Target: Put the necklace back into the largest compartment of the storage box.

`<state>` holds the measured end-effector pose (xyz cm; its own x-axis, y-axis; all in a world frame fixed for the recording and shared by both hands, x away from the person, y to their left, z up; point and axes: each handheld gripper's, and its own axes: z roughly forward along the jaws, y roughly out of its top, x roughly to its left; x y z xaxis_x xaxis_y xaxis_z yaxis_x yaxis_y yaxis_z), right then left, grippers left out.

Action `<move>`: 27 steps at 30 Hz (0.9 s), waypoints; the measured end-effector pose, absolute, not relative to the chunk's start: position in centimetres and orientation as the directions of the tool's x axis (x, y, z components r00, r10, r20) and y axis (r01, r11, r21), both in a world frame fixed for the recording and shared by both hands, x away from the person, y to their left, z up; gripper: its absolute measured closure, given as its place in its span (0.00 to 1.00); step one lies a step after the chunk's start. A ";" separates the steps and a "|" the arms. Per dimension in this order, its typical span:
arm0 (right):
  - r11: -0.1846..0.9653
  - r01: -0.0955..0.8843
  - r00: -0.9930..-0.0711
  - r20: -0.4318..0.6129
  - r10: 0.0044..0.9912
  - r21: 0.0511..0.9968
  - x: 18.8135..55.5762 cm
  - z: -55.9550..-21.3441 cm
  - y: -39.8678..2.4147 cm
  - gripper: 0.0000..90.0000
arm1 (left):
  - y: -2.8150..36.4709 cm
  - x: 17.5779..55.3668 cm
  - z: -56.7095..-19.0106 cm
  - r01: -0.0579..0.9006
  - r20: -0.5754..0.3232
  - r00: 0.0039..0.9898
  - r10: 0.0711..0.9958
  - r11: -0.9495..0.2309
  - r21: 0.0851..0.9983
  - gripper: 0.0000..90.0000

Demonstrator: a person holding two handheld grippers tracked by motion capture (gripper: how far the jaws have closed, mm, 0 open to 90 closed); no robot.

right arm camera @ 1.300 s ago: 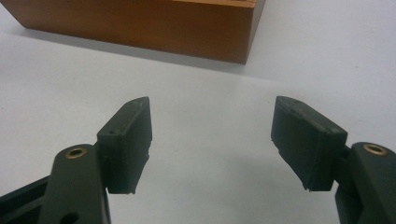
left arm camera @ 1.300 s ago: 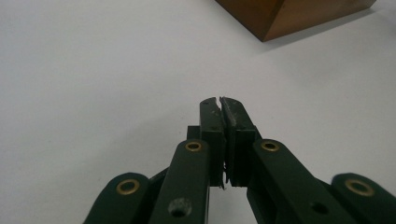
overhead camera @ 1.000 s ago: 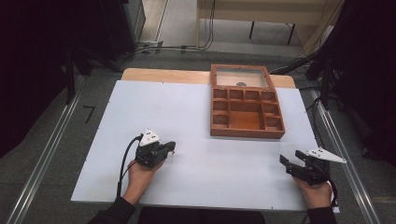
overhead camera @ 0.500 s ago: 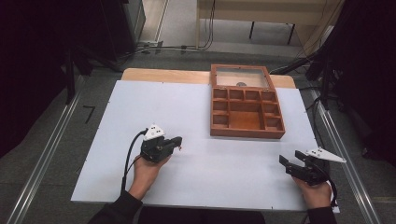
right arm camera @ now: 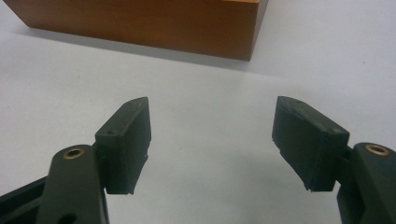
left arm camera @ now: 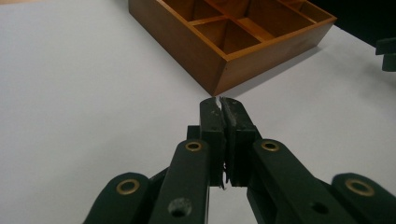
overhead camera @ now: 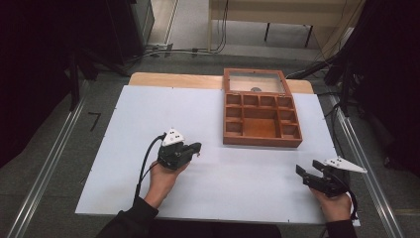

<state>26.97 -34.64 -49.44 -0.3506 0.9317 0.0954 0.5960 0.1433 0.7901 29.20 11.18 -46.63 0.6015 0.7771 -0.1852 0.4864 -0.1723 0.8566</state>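
A wooden compartment box (overhead camera: pixel 261 115) is seen on the far right part of the white worktop (overhead camera: pixel 124 124), its glazed lid (overhead camera: pixel 256 81) laid open at the far side and its compartments apparently empty. The left tool (overhead camera: pixel 195 147) is held over the worktop left of centre, near the box's near-left corner, with its jaws pressed together on nothing, as the left gripper view confirms (left arm camera: pixel 220 103). The right tool (overhead camera: pixel 308 170) is held at the near right edge, well apart from the box, with its jaws spread wide and empty (right arm camera: pixel 212 135).
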 end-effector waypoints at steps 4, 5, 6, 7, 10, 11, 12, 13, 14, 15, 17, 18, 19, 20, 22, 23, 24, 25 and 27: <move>0.147 0.593 -0.356 0.094 0.930 0.792 26.9 -49.4 -34.6 0.30 | 10.6 29.4 -46.6 0.484 -0.183 0.610 0.771 -0.180 0.857 0.99; 0.147 0.592 -0.357 0.094 0.930 0.792 26.9 -49.4 -34.6 0.30 | 10.4 29.5 -46.5 0.485 -0.184 0.610 0.770 -0.179 0.856 0.99; 0.148 0.592 -0.357 0.094 0.929 0.792 26.9 -49.4 -34.6 0.30 | 10.3 29.5 -46.5 0.483 -0.184 0.613 0.769 -0.180 0.857 0.99; 0.148 0.592 -0.357 0.094 0.929 0.792 26.9 -49.4 -34.6 0.30 | 10.1 29.5 -46.5 0.483 -0.185 0.614 0.768 -0.180 0.857 0.99; 0.147 0.593 -0.358 0.095 0.929 0.792 27.0 -49.4 -34.6 0.30 | 9.8 29.7 -46.5 0.480 -0.183 0.622 0.761 -0.186 0.857 0.99; 0.146 0.592 -0.358 0.096 0.929 0.792 27.0 -49.4 -34.6 0.30 | 9.6 29.7 -46.5 0.480 -0.184 0.623 0.760 -0.186 0.857 0.99; 0.146 0.592 -0.357 0.096 0.929 0.792 27.0 -49.4 -34.6 0.30 | 9.5 29.7 -46.4 0.479 -0.182 0.624 0.760 -0.189 0.857 0.99; 0.146 0.592 -0.357 0.096 0.929 0.792 27.0 -49.4 -34.6 0.30 | 9.3 29.8 -46.4 0.479 -0.184 0.625 0.759 -0.187 0.858 0.99; 0.148 0.592 -0.359 0.095 0.929 0.793 26.9 -49.4 -34.5 0.30 | 9.2 29.9 -46.4 0.480 -0.183 0.627 0.758 -0.190 0.857 0.99; 0.149 0.592 -0.360 0.094 0.928 0.792 26.9 -49.4 -34.5 0.30 | 9.1 29.9 -46.4 0.482 -0.187 0.626 0.757 -0.186 0.856 0.99; 0.147 0.592 -0.359 0.096 0.928 0.792 26.9 -49.4 -34.4 0.30 | 8.9 30.1 -46.4 0.482 -0.187 0.627 0.756 -0.188 0.856 0.99; 0.147 0.592 -0.359 0.096 0.928 0.792 26.9 -49.4 -34.4 0.30 | 8.8 30.1 -46.4 0.482 -0.188 0.629 0.754 -0.189 0.856 0.99; 0.147 0.592 -0.359 0.096 0.928 0.793 26.9 -49.4 -34.4 0.30 | 8.7 30.2 -46.4 0.481 -0.188 0.629 0.755 -0.187 0.857 0.99; 0.147 0.592 -0.360 0.097 0.928 0.792 26.9 -49.4 -34.4 0.30 | 8.6 30.3 -46.4 0.481 -0.188 0.630 0.753 -0.188 0.856 0.99; 0.150 0.591 -0.362 0.094 0.927 0.792 27.0 -49.5 -34.4 0.30 | 8.4 30.4 -46.3 0.483 -0.190 0.630 0.753 -0.188 0.855 0.98; 0.150 0.591 -0.362 0.094 0.927 0.792 27.0 -49.5 -34.4 0.30 | 8.3 30.5 -46.3 0.483 -0.190 0.631 0.752 -0.190 0.855 0.98; 0.152 0.591 -0.363 0.093 0.927 0.792 27.0 -49.5 -34.4 0.30 | 8.1 30.5 -46.3 0.483 -0.191 0.632 0.751 -0.190 0.855 0.99; 0.152 0.591 -0.362 0.093 0.928 0.792 27.0 -49.5 -34.4 0.30 | 8.0 30.6 -46.3 0.483 -0.192 0.634 0.749 -0.190 0.855 0.99; 0.150 0.591 -0.362 0.094 0.928 0.792 27.0 -49.5 -34.5 0.30 | 7.6 30.7 -46.3 0.480 -0.188 0.641 0.744 -0.198 0.855 0.99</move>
<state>27.01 -34.46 -49.46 -0.3617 0.9275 0.0940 0.5915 0.1504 0.7922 30.66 7.64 -46.29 0.6414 0.7438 -0.1879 0.4801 -0.1981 0.8546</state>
